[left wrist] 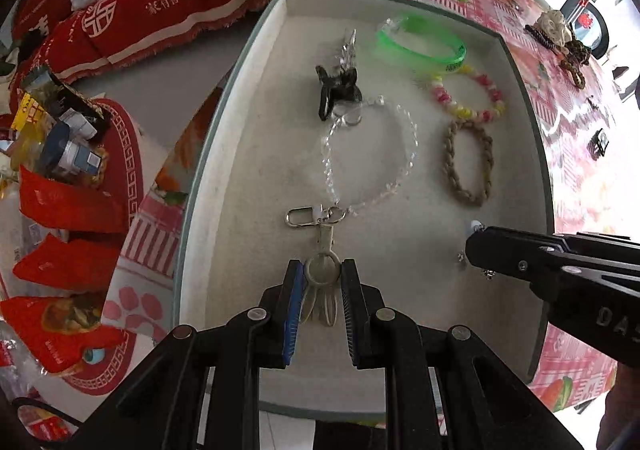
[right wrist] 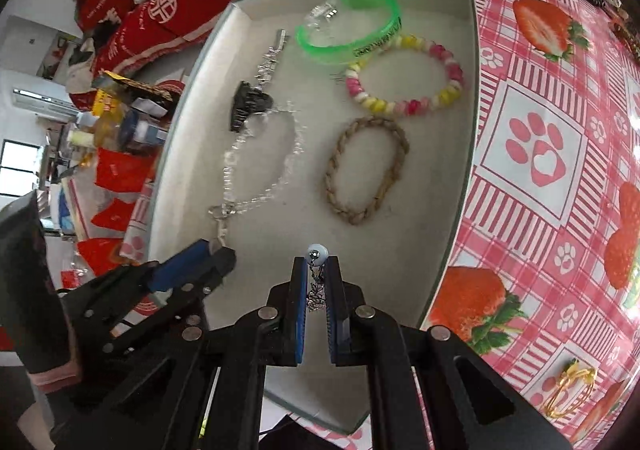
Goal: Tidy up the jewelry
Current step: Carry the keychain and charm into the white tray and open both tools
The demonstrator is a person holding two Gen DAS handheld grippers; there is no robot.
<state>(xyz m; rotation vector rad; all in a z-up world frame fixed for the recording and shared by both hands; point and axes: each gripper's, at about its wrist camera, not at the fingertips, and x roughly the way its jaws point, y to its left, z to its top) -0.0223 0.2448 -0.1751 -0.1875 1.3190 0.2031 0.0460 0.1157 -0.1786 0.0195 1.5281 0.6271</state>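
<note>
- Left hand-held gripper (left wrist: 320,274), bottom centre, pinches a keyring (left wrist: 322,270); its lower loops are half hidden between the pads.
- Right hand-held gripper (right wrist: 316,270) grips a pearl earring (right wrist: 317,253), chain blurred.

The left tool (left wrist: 320,272) grips a keyring (left wrist: 322,270) inside the tray (left wrist: 224,122), beside the right tool (left wrist: 474,248).
</note>
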